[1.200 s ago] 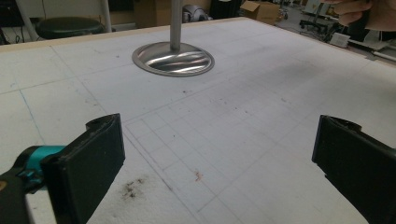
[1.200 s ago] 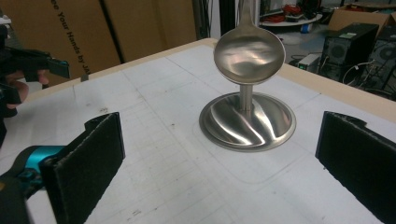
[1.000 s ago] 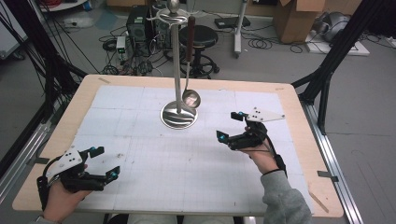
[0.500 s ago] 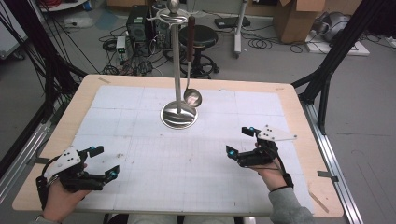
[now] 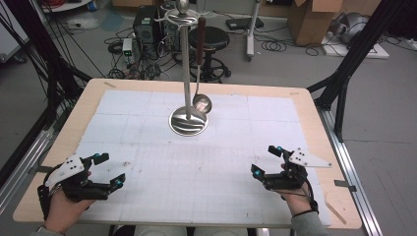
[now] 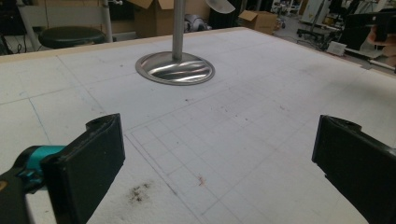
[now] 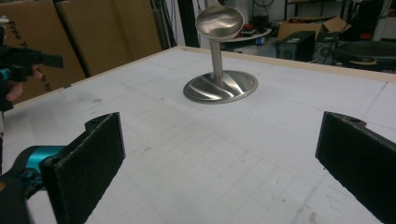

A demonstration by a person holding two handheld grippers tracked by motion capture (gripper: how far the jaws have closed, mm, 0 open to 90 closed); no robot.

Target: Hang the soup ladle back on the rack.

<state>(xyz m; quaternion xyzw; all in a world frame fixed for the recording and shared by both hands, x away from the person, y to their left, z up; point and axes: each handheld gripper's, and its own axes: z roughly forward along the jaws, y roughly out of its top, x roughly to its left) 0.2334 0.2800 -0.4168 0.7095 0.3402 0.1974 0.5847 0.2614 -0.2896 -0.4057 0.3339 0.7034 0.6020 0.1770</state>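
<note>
Ladle (image 5: 201,101): hangs from hook of steel stand (image 5: 188,120), far-centre of table (image 5: 314,123), bowl just above stand's base, w/ dark handle up top. Your left gripper (image 5: 109,170): near-left corner, jaws spread wide, nothing between. Your right gripper (image 5: 266,160): near-right, released too, empty. Both well apart from ladle.

Two black claws (image 5: 107,170) (image 5: 266,161) with teal jaw joints, grey three-cornered top plates, grey sleeve cuffs.
</note>
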